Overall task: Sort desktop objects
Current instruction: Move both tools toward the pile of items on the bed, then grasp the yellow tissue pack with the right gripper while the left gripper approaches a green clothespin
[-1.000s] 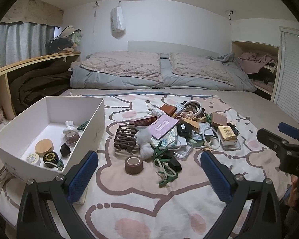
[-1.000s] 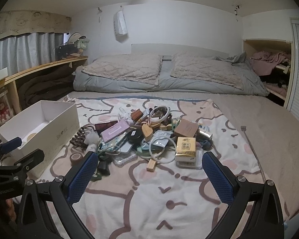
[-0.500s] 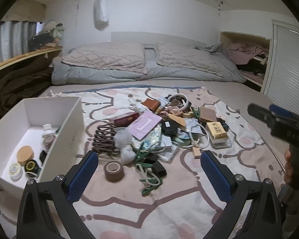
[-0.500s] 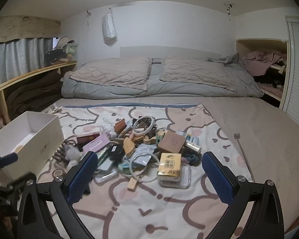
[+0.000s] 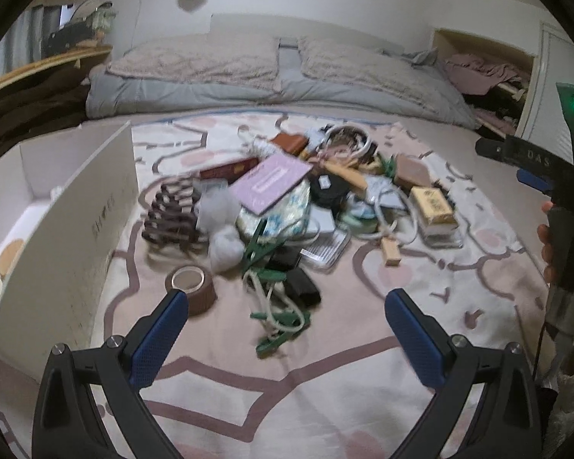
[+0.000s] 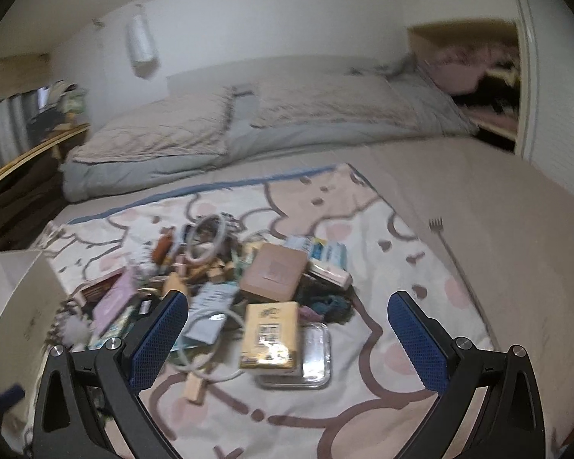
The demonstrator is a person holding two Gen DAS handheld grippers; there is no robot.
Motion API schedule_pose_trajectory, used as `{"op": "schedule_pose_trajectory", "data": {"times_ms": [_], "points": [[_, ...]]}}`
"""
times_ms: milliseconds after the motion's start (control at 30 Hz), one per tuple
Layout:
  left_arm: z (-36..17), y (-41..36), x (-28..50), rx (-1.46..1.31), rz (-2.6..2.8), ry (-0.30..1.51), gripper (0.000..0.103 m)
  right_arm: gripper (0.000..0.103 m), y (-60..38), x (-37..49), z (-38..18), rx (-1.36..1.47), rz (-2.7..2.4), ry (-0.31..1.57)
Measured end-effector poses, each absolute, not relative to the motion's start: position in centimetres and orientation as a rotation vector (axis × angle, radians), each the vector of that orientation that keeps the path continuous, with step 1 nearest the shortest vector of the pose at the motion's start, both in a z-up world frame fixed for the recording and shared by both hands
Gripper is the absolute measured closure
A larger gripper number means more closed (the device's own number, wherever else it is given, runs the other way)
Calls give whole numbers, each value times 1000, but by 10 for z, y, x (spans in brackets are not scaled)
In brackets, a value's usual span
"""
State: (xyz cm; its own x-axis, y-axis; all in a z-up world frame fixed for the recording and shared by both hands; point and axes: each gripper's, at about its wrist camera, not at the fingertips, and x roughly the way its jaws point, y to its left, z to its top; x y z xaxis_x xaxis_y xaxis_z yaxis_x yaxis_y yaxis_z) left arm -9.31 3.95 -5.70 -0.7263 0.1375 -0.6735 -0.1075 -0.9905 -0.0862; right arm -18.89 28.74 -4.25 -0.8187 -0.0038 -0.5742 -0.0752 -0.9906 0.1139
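- While both tools hung over the patterned blanket (image 5: 325, 401), the left gripper (image 5: 287, 329) and right gripper (image 6: 287, 329) had their jaws spread wide, holding nothing.
- The clutter pile (image 5: 310, 206) sat mid-blanket, the white box (image 5: 69, 222) at its left edge.
- Judged best: take an outlier first — the tape roll (image 5: 191, 287), nearest the box — coming straight down.
- The yellow carton (image 6: 269, 334) lay flat, long axis running toward the pillows.

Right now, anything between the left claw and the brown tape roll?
Nothing visible. The left claw is open and the tape roll lies on the blanket just ahead of its left finger, beside the white box.
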Motion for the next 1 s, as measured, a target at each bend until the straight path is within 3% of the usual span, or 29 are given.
{"op": "schedule_pose_trajectory", "data": {"times_ms": [567, 633, 800, 1000], "points": [[-106, 41, -107, -1325, 2718, -109, 0, 0, 268, -223, -106, -1172, 2896, 62], [-109, 38, -108, -1346, 2703, -145, 0, 15, 265, -224, -109, -1198, 2910, 55], [-116, 35, -109, -1377, 2701, -163, 0, 35, 261, -235, -122, -1285, 2897, 45], [-121, 37, -107, -1390, 2710, -123, 0, 46, 258, -238, -127, -1331, 2910, 57]]}}
